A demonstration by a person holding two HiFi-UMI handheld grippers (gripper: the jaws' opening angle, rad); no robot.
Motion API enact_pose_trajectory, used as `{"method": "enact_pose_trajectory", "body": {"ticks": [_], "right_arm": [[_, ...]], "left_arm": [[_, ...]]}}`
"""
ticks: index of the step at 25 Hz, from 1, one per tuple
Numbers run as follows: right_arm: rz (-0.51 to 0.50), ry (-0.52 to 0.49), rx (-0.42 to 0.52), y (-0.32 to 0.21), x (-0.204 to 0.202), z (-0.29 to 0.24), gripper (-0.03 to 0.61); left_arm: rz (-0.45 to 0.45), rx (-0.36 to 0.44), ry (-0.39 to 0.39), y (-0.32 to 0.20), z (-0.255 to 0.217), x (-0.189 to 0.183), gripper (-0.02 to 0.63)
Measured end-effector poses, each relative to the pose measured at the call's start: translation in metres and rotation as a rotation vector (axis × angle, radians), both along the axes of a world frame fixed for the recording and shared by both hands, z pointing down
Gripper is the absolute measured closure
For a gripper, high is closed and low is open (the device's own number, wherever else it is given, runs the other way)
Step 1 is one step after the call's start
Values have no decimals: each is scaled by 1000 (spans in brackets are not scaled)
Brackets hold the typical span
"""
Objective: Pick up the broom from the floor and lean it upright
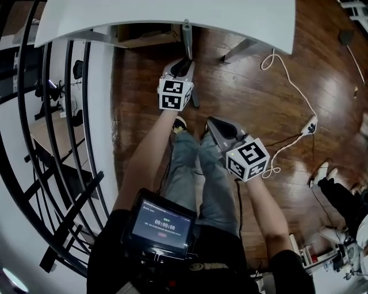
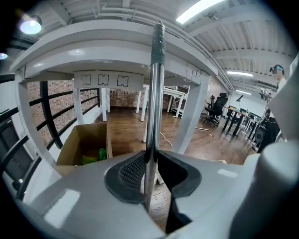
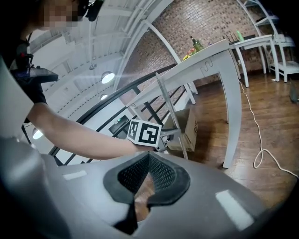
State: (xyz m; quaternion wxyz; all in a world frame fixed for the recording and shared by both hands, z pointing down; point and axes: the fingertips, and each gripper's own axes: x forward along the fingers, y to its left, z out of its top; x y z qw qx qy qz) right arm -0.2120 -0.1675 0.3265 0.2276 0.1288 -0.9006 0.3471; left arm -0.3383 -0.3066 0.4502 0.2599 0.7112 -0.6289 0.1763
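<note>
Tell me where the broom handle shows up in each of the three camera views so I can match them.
Head view: the broom handle is at top centre, near the white table edge.
Left gripper view: upright down the middle, clamped between the jaws.
Right gripper view: a thin slanted pole at centre.
Shared landmark: the cardboard box under that table.
</note>
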Motion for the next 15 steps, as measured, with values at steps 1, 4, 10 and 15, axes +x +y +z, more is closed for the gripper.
{"method": "enact_pose_trajectory", "body": {"ticks": [1,4,10,15], "right_arm": [[-4,3,1,0,1,1,575],[-14,7,11,-1,2,0,575],[-8,11,12,-3,10,2,575],[-5,13,6,-2,15,6,575]], "left_arm": [[-7,-2,1,0,0,2,514],[-6,-2,-13,0,0,3,514],[19,2,-36,1,-2,6,453],[37,-10,-43,0,2,12,403]]}}
